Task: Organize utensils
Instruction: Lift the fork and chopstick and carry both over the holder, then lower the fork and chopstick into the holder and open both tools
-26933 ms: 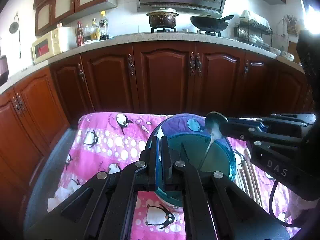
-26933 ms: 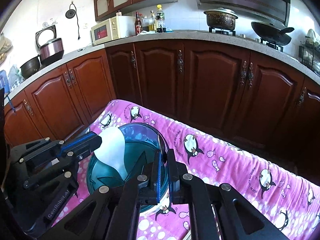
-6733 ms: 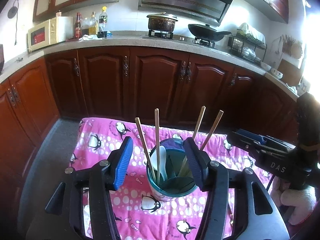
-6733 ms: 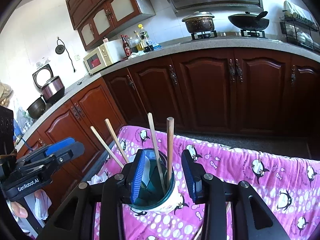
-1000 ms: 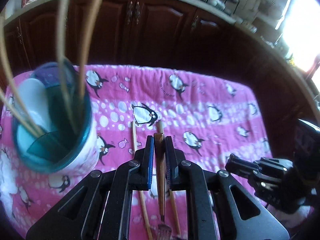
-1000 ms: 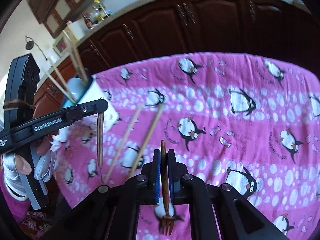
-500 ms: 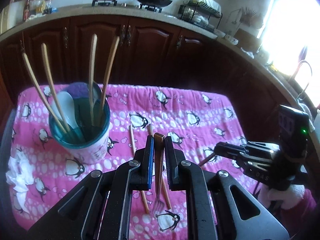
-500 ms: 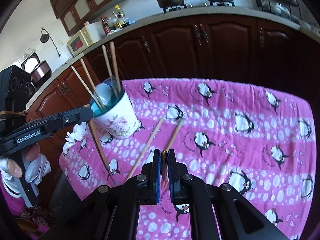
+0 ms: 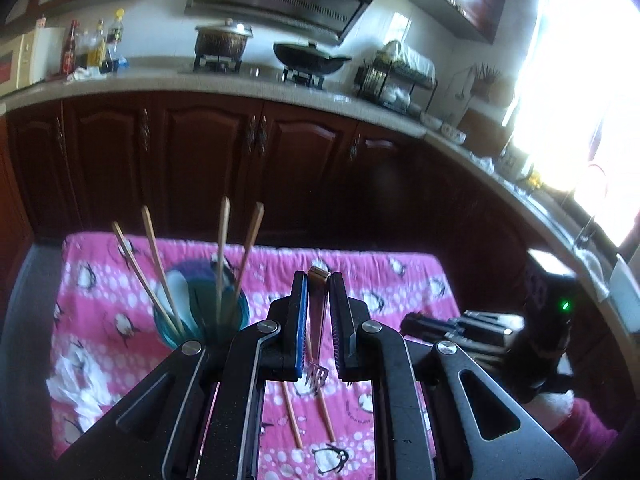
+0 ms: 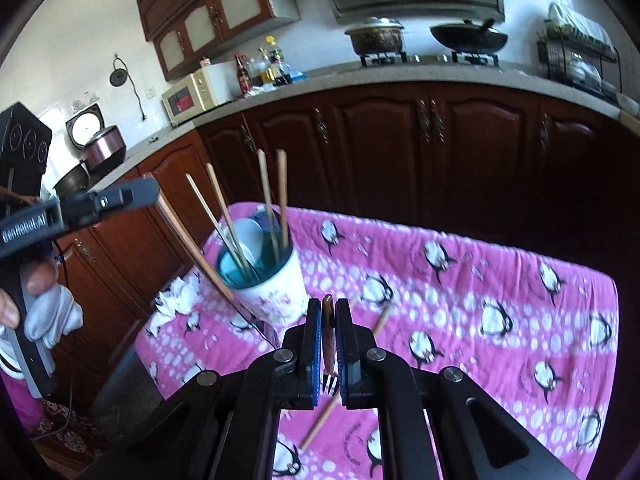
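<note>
Both tongs are squeezed shut, and each one holds a fork. Up in the air, the left tongs [image 9: 318, 312] pinch a fork with a brown handle [image 9: 319, 312]. Its handle end pokes up past the tips and its prongs hang down toward the pink penguin cloth [image 9: 400, 280]. The right tongs [image 10: 328, 340] pinch a second fork [image 10: 328, 344] the same way, with the brown handle between the blue pads [image 10: 315, 344] and the little prongs hanging down under them. A cup [image 10: 272, 292] with flowers on its white side and a blue-green inside stands on the cloth, to the left of both tongs. Four chopsticks [image 10: 269, 204] stand in the cup and lean out over its rim, and a white spoon [image 10: 248, 236] sits in there too. Two more chopsticks [image 9: 326, 416] lie flat on the cloth just below the left tongs. In the right wrist view, the left tongs come in from the left side, high above the cloth, and their fork slants down in front of the cup. A gloved hand [image 10: 48, 312] grips that tool. A crumpled white tissue [image 10: 178, 296] lies on the cloth near the cup. Behind it all is a kitchen worktop [image 10: 400, 74] with dark wooden doors under it, and a pot [image 10: 374, 40] and a pan [image 10: 468, 38] sit on the stove.
</note>
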Tool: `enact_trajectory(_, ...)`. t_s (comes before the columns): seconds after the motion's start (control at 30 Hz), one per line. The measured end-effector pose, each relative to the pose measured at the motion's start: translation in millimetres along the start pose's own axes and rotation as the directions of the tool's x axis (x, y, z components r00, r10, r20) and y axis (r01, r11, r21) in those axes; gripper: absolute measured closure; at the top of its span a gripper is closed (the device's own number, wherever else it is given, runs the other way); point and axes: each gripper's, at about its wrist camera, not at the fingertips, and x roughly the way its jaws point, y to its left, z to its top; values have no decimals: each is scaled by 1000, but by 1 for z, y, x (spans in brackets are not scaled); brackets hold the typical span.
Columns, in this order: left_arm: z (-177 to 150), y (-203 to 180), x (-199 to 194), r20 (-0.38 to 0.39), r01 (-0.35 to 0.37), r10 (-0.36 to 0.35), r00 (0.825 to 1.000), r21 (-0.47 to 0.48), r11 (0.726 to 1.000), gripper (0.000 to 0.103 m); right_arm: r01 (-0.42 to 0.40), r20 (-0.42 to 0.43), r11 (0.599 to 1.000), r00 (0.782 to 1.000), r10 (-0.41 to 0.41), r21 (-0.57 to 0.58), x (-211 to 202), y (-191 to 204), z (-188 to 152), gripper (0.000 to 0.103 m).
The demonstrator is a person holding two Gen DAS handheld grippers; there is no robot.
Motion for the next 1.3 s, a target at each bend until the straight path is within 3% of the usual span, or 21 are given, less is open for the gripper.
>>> enact_trajectory(0.27, 41, 21, -35, 90, -63, 63, 994, 1, 998, 94, -43, 56, 997, 997, 46, -56, 6, 30, 41, 97)
enact_trajectory(0.57, 48, 59, -31, 108, -161, 165, 980, -43, 986, 94, -93, 82, 993, 992, 99, -79, 40, 62, 82, 97)
enact_trajectory(0.93, 43, 88, 0, 106, -271, 277, 955, -64, 960, 94, -112, 22, 991, 993, 114, -79, 96, 73, 89, 97)
enact_trajectory(1.3, 31, 107, 34, 50, -308, 312, 949, -83, 948, 94, -135, -36, 988, 991, 132, -80, 132, 74, 84, 97)
